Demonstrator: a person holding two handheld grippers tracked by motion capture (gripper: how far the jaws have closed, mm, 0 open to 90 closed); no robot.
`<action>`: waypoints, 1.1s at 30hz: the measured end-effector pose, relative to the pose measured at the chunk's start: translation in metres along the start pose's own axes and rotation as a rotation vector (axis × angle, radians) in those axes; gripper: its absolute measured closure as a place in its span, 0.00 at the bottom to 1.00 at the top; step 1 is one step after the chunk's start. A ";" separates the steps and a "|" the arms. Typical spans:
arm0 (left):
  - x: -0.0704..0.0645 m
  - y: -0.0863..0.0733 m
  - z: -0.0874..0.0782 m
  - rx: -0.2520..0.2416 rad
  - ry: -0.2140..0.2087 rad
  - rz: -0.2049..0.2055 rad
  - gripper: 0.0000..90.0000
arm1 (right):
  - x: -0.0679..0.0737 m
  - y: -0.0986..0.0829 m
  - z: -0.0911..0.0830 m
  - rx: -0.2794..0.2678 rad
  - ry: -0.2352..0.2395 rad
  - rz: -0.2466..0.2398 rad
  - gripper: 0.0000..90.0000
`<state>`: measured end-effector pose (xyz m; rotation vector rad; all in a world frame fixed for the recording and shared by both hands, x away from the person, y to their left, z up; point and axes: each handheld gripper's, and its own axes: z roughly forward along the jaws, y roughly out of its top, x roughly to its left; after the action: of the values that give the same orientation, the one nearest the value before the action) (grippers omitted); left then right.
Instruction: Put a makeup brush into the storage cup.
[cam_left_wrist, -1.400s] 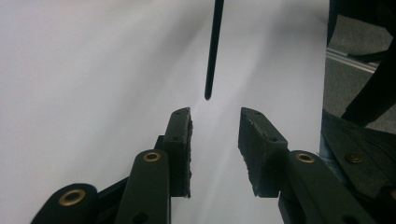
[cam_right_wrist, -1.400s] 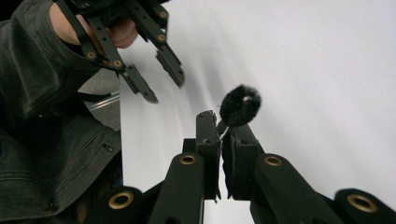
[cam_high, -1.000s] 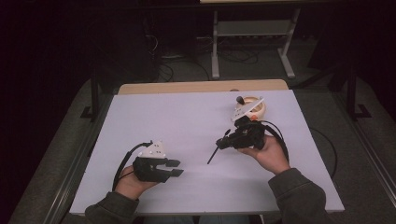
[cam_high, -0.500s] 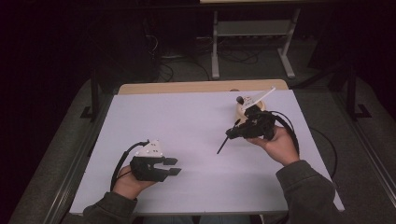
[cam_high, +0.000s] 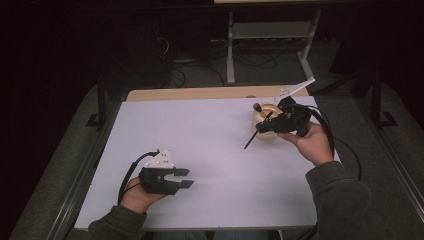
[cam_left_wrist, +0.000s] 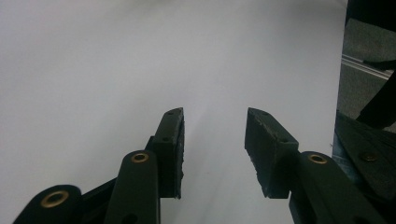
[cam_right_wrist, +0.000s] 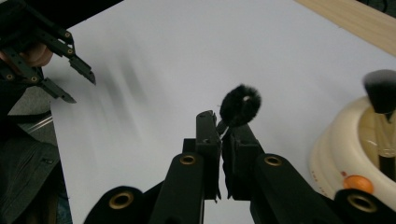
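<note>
The white worktop (cam_high: 210, 150) carries a cream holder (cam_high: 265, 120) at its far right, one brush (cam_right_wrist: 382, 91) standing inside. The left claw (cam_high: 182, 178) rests open and empty near the front. The right claw (cam_right_wrist: 223, 135), beside the holder, pinches a black brush (cam_right_wrist: 239, 106); tip it upright and lower it into the holder gently, clear of the rim.

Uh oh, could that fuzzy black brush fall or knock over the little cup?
It might. The right gripper pinches the thin black brush with only its jaw tips, so the brush could twist or slip out. The cream cup sits close beside it near the table's far edge, with another brush standing in it; a careless swing could tip it over. The left gripper is open and far away, too far to steady the cup.
</note>
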<state>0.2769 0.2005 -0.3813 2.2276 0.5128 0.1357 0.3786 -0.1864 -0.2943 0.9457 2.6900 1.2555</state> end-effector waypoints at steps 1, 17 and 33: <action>0.000 0.000 0.000 0.001 -0.001 -0.001 0.64 | -0.001 0.000 -0.002 -0.005 -0.004 -0.003 0.94; 0.001 0.000 -0.004 -0.016 0.004 -0.010 0.62 | -0.009 0.019 -0.027 -0.036 -0.066 0.017 0.94; 0.002 0.000 -0.009 -0.036 0.013 -0.015 0.59 | -0.018 0.039 -0.043 -0.046 -0.121 0.044 0.94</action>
<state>0.2765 0.2071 -0.3755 2.1889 0.5304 0.1500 0.4017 -0.2070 -0.2420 1.0450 2.5515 1.2195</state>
